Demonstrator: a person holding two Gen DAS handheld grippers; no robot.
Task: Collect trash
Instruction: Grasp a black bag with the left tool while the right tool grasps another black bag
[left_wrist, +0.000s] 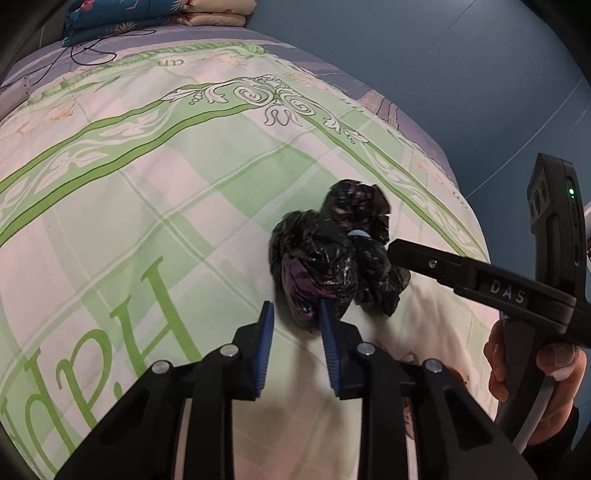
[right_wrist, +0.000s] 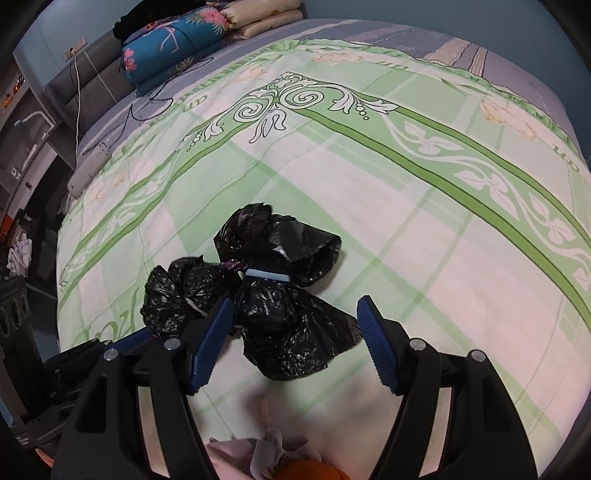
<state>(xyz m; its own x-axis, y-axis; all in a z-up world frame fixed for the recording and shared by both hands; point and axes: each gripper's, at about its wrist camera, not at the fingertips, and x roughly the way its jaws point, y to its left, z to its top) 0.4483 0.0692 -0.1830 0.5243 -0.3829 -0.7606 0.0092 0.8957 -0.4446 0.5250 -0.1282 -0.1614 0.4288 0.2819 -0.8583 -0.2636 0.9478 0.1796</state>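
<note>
A crumpled black bag (left_wrist: 332, 254) is lying on the green-patterned bedspread (left_wrist: 147, 206), just right of centre in the left wrist view and low centre in the right wrist view (right_wrist: 266, 295). A pale blue band (right_wrist: 266, 274) is seen at its pinched waist, with lobes of film bulging out on each side.

The left gripper (left_wrist: 297, 317) is being held at the bag's near edge. Its jaws are standing narrow but apart; the right-hand pad (left_wrist: 327, 325) is lying against a lower fold, the left-hand pad is clear, and no film is being pinched between them. Nothing is being gripped yet.

The right gripper (right_wrist: 295, 317) is being held wide open over the lower lobe. One finger (right_wrist: 218, 325) is sitting at the notch between lobes, the other is standing clear to the right. In the left wrist view it is entering from the right edge, with a hand (left_wrist: 532, 369) on its handle.

Handling, as judged: the bag is looking light, soft and slack, the film thin, glossy and probably slippery. A loose lobe is likely to be squashed or pulled out of a grip. The banded waist is being taken as the firmest hold; failing that, a thick bunch of gathered film. Tearing is being counted a risk if a single layer is pinched.

At the upper left of both views, folded quilts (right_wrist: 177, 44) and a loose cable (left_wrist: 88, 48) are lying well apart from the bag.
</note>
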